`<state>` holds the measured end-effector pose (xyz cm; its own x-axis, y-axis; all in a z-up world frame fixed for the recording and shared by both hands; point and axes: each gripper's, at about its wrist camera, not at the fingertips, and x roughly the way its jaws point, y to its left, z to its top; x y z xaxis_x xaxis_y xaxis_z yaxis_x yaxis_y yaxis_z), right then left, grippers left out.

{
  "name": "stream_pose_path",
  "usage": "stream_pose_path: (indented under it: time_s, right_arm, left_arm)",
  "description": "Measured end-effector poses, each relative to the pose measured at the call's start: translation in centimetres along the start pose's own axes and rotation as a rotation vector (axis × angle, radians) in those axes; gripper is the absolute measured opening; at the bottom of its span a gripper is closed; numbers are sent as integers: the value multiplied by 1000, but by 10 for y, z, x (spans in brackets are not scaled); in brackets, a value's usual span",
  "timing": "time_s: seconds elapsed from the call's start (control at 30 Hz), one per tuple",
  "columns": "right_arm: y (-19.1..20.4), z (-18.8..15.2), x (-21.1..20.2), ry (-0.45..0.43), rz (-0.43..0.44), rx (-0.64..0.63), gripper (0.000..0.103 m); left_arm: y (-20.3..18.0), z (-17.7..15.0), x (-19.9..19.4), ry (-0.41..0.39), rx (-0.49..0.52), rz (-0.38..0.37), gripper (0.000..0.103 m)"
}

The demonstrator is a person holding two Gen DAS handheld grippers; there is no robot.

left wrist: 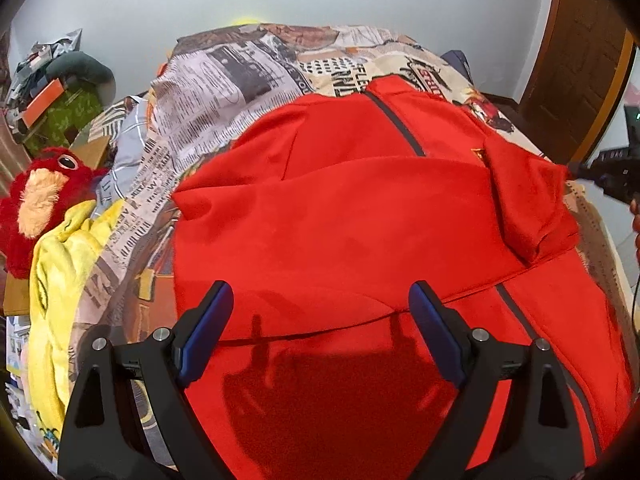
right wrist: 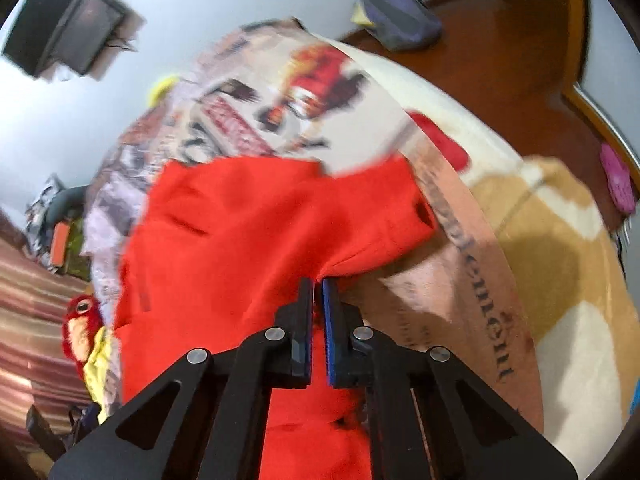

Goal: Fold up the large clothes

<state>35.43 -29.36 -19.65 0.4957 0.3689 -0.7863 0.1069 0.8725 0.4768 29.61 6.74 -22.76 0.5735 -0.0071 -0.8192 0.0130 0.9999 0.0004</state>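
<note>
Red jacket on the bed, one edge pinched.

Left wrist view: the left tongs (left wrist: 322, 300) hang spread apart above the red jacket (left wrist: 360, 208), which lies on the newspaper-print bedspread (left wrist: 224, 92) beside a red plush toy (left wrist: 36, 204).
Right wrist view: the right tongs (right wrist: 318, 286) are clamped together on the jacket's edge.
</note>
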Motion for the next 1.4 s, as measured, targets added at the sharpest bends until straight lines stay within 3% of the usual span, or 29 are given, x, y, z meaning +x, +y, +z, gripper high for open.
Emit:
stream_pose_path:
  time_s: [0.3,0.43,0.47,0.5,0.57,0.6,0.7,0.83,1.0,1.23,1.27,1.3,1.37,1.4]
  right_arm:
    - [106,-6,-50,-90,72,-224,4]
    - [115,-18,-42,-78,45,-231,6]
    - [109,-20,-37,-54,39,-210,15]
    - [103,-22,-32,-29,35,-181,31]
    - [84,-26,-24,17,21,-124,49]
    - [77,-27,-23,29,5,-106,49]
    - [40,-26,-14,67,-61,-45,49]
    - [-4,-20,-3,110,-58,64,49]
    - [-42,-15,22,138,-7,183,49]
    - [-46,-10,51,122,112,281,49]
    - [-46,-9,51,110,112,283,43]
    - [-44,-7,51,90,94,277,30]
    - [-39,-5,51,71,63,252,14]
    - [-39,-4,49,62,63,243,12]
  left_arm:
    - [19,-7,-33,-65,-23,-18,90]
    - [26,-12,-40,-67,-29,-28,90]
    - [27,-13,-40,-66,-29,-28,90]
    - [28,-14,-39,-64,-28,-28,90]
    - [28,-14,-36,-59,-23,-26,90]
    - [28,-14,-35,-58,-21,-25,90]
    - [26,-13,-27,-47,-21,-25,90]
    - [16,-10,-11,-23,-35,-45,90]
    - [0,-4,6,-1,-22,-54,90]
    - [-14,5,21,16,-3,-51,90]
    - [-14,5,23,20,-4,-49,90]
    - [-14,5,24,24,-5,-47,90]
    - [-14,4,26,35,-9,-42,90]
    - [-13,4,27,36,-10,-42,90]
